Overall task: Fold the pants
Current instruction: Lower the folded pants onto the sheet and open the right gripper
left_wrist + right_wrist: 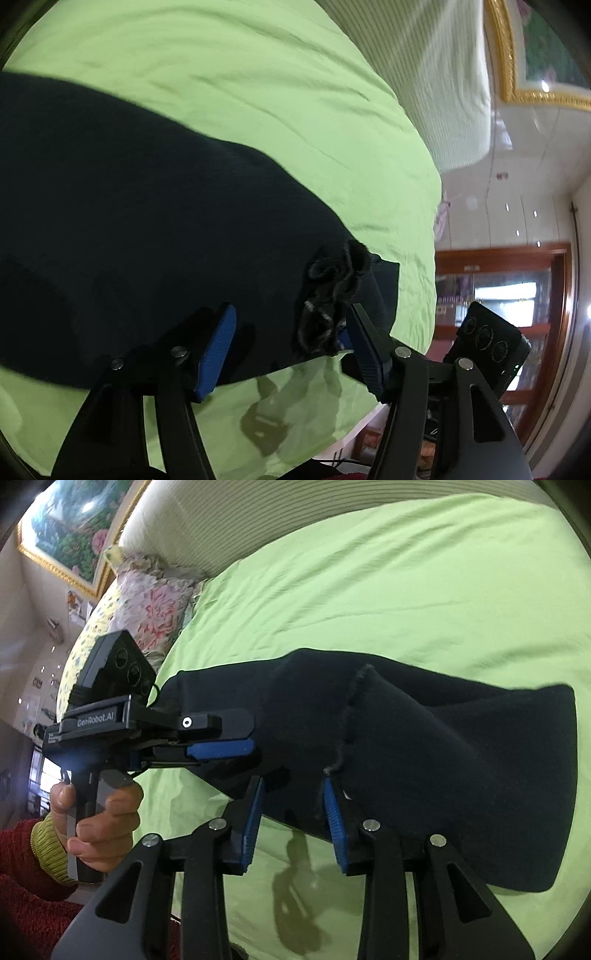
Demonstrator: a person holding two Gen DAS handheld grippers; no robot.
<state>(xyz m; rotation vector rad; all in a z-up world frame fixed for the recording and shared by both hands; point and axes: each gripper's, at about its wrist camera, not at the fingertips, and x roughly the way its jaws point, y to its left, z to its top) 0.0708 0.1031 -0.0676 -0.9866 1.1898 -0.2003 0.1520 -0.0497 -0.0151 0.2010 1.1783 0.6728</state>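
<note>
Both grippers [288, 343] [293, 812] open over dark pants [424, 746], long axis crosswise on green sheet [406, 590].

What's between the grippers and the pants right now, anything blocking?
Nothing visible. The dark pants lie on the green sheet, directly under the open right gripper and left gripper; no other object lies between.

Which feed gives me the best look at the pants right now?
Right wrist view: the dark pants show nearly whole on the green sheet, seam and fold visible. The left wrist view crops them, showing mainly a frayed end.
</note>
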